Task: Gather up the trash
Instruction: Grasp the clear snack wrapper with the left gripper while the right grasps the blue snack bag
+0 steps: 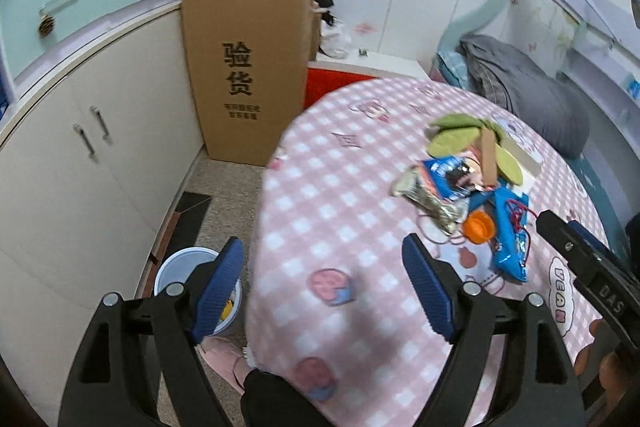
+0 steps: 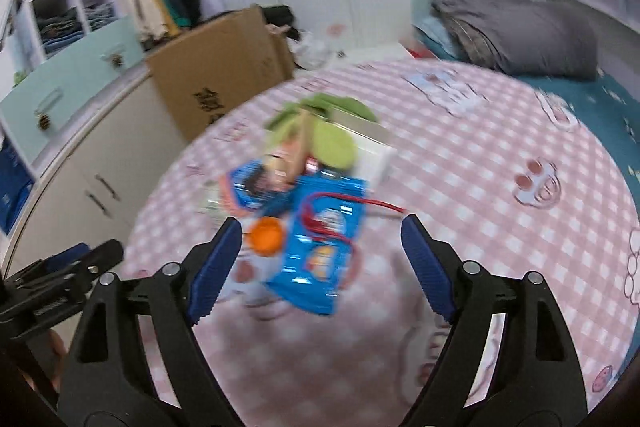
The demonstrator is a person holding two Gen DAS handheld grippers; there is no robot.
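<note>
A heap of trash lies on the pink checked table (image 1: pixel 328 187): a blue snack wrapper (image 2: pixel 320 259), an orange bottle cap (image 2: pixel 265 235), a second blue wrapper (image 2: pixel 248 183), a silver wrapper (image 1: pixel 428 199), green peels (image 2: pixel 332 143) and red string (image 2: pixel 360 203). My right gripper (image 2: pixel 322 245) is open and empty, its jaws either side of the blue wrapper and cap, just above them. My left gripper (image 1: pixel 324 267) is open and empty over the table's left edge. A light blue trash bin (image 1: pixel 192 287) stands on the floor below it, partly hidden by the left finger.
A tall cardboard box (image 1: pixel 248 67) stands against white cabinets (image 1: pixel 80 167) left of the table. A bed with a grey folded blanket (image 1: pixel 520 87) lies behind the table. A pink slipper (image 1: pixel 224 359) is on the floor near the bin. A white card (image 2: pixel 372 155) lies under the peels.
</note>
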